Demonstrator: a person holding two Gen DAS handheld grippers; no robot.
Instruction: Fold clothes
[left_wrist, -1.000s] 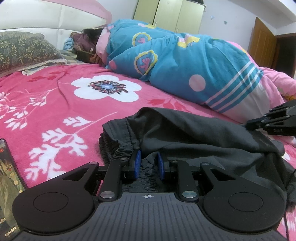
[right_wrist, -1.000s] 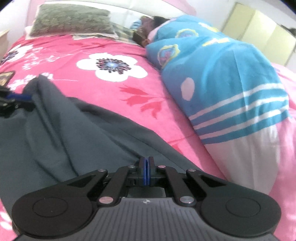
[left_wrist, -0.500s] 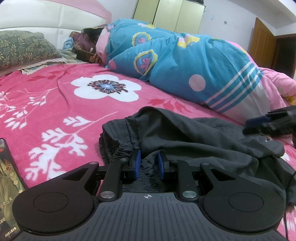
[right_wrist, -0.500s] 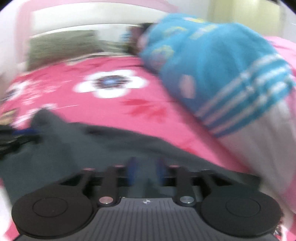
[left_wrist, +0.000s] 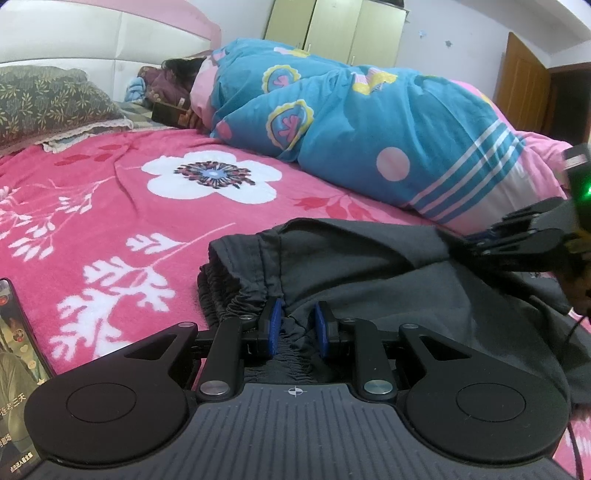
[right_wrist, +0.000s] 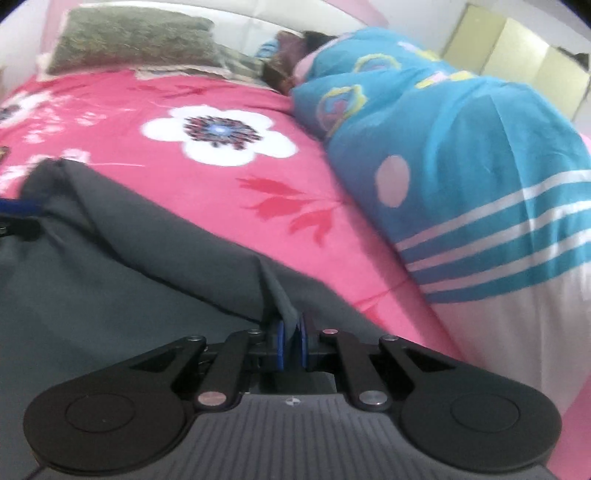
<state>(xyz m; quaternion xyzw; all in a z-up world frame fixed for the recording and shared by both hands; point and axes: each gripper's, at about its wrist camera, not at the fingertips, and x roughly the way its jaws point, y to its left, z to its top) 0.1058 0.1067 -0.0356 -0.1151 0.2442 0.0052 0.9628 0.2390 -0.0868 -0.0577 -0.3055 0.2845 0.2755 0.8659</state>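
Dark grey trousers (left_wrist: 369, 280) lie crumpled on the pink floral bedspread (left_wrist: 110, 192). My left gripper (left_wrist: 298, 326) is shut on their gathered elastic waistband, which bunches between the blue pads. In the right wrist view the same trousers (right_wrist: 110, 258) spread to the left, and my right gripper (right_wrist: 291, 343) is closing on a raised fold of the grey cloth, with the pads pressing on it. That right gripper (left_wrist: 480, 243) shows at the right edge of the left wrist view, at the cloth's far end. The left gripper (right_wrist: 18, 210) peeks in at the left edge.
A person lies under a blue patterned quilt (left_wrist: 351, 122) along the far side of the bed. A dark leafy pillow (left_wrist: 48, 99) rests by the white headboard. A phone (left_wrist: 14, 362) lies on the bedspread at the left. A wardrobe (left_wrist: 332, 26) and a wooden door (left_wrist: 524, 74) stand behind.
My right gripper opened, sank toward the bed and closed again on a fold of the grey cloth. The left gripper and the waistband have not moved.
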